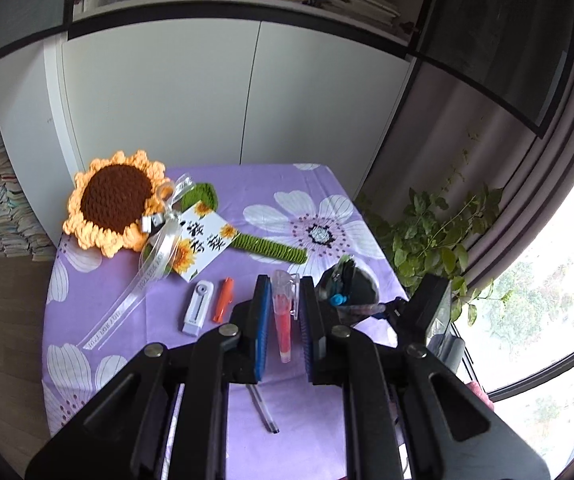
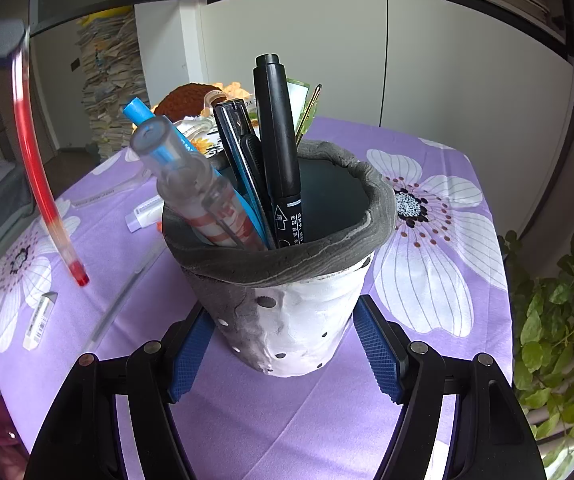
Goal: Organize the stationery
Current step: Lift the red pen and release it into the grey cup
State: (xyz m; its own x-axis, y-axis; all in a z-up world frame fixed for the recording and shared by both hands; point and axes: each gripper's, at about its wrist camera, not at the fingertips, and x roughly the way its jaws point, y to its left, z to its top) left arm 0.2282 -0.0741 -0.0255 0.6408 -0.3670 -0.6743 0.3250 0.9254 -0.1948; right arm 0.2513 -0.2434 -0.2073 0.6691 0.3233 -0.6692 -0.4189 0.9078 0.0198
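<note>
Red pen [image 1: 282, 318] pinched between nearly closed left jaws; pen cup [image 2: 287, 300] apparently clamped between right jaws.

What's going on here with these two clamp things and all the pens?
A person is tidying stationery on a purple flowered tablecloth using two handheld grippers. The left gripper is shut on a red pen, held up in the air. The right gripper is clamped around a grey and white pen pot that already holds several pens. An orange pen cap, a correction tape and a clear pen lie on the cloth.
</note>
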